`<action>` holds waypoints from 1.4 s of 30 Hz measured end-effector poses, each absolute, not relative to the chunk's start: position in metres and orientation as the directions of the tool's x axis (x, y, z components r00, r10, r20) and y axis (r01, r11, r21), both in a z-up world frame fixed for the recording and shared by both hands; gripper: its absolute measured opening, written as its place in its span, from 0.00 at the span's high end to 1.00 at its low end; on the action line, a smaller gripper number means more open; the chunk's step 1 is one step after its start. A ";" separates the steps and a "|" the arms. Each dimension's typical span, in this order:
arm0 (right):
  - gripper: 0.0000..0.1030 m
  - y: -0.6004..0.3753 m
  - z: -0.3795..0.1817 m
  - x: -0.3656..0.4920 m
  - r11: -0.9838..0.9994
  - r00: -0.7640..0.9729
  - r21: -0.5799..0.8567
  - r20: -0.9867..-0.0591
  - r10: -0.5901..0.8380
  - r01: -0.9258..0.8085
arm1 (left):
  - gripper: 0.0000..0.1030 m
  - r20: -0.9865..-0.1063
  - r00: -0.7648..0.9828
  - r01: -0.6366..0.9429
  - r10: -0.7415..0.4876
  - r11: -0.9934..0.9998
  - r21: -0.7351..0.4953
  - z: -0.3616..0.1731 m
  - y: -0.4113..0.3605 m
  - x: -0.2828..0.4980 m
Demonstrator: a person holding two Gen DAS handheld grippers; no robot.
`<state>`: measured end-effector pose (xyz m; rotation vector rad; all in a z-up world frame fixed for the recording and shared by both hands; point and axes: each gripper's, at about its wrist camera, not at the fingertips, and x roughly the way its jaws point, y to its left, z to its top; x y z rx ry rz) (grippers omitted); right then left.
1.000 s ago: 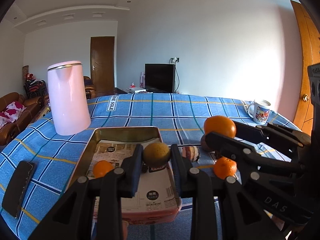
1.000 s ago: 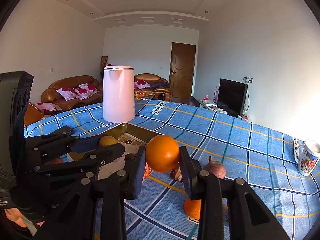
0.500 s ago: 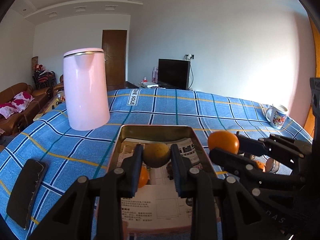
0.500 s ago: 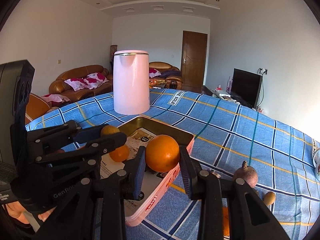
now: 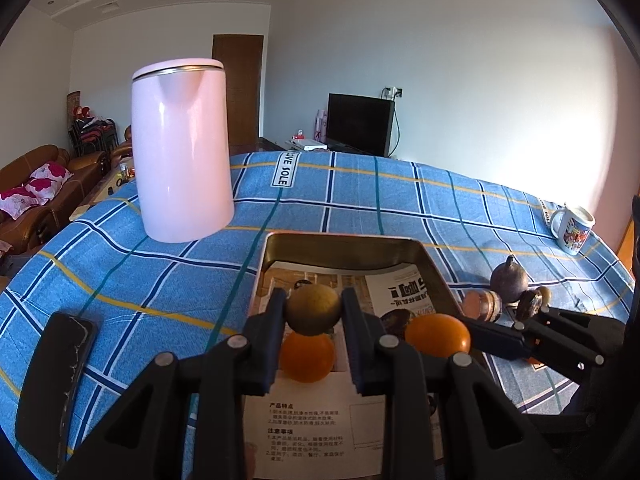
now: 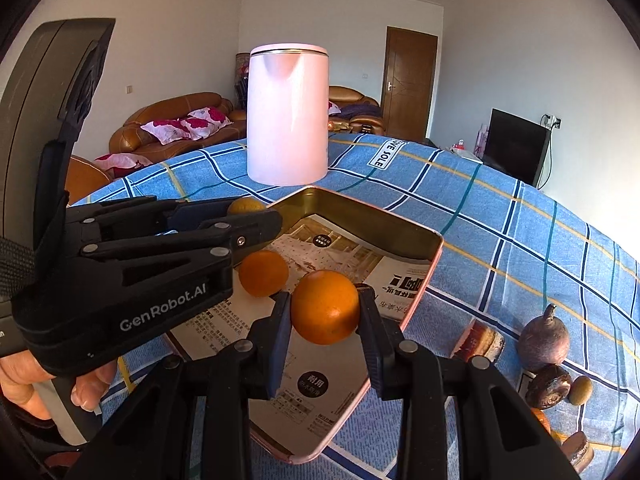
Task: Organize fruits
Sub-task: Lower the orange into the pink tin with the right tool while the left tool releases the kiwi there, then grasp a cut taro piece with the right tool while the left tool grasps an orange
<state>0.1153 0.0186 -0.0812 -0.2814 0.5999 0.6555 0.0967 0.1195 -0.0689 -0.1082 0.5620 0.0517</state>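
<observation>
Fruit in both my grippers, 2 pieces hanging over the tray (image 5: 434, 270) at once.

My left gripper (image 5: 314, 312) is clamped on a dull yellow-green fruit (image 5: 314, 308), hard to say what kind, and it half hides the small orange (image 6: 263, 273) lying on the tray's paper liner. My right gripper (image 6: 325, 309) pinches a bigger orange (image 6: 325, 307) above the tray's right edge. Both point down at a slant. Only part of my left hand (image 6: 60, 390) shows, at the frame edge. More fruit (image 6: 544, 338) sits on the blue cloth (image 5: 360, 196), some cut off.
</observation>
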 end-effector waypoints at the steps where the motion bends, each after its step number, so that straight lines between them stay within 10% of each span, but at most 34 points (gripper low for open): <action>1: 0.66 0.019 -0.082 0.116 0.764 0.629 -0.057 -0.608 0.484 -0.643 | 0.71 -0.537 0.843 -0.081 0.022 0.993 -0.087 -0.069 0.119 0.097; 7: 0.53 0.008 -0.080 0.115 0.779 0.624 -0.019 -0.611 0.487 -0.627 | 0.41 -0.519 0.854 -0.103 0.043 0.991 -0.087 -0.063 0.115 0.091; 16: 0.31 -0.102 -0.068 0.087 0.900 0.763 0.005 -0.528 0.373 -0.436 | 0.25 -0.480 0.877 -0.022 -0.011 0.998 -0.063 -0.048 0.067 0.076; 34: 0.32 -0.186 -0.102 0.126 0.957 0.633 0.196 -0.718 0.288 -0.213 | 0.23 -0.533 0.840 0.138 -0.103 0.990 0.027 -0.067 -0.026 0.081; 37: 0.56 -0.187 -0.104 0.130 0.957 0.613 0.202 -0.735 0.289 -0.209 | 0.23 -0.539 0.834 0.162 -0.117 0.986 0.035 -0.068 -0.035 0.082; 42: 0.57 -0.186 -0.101 0.125 0.951 0.626 0.195 -0.718 0.305 -0.239 | 0.23 -0.551 0.824 0.188 -0.129 0.981 0.051 -0.069 -0.050 0.087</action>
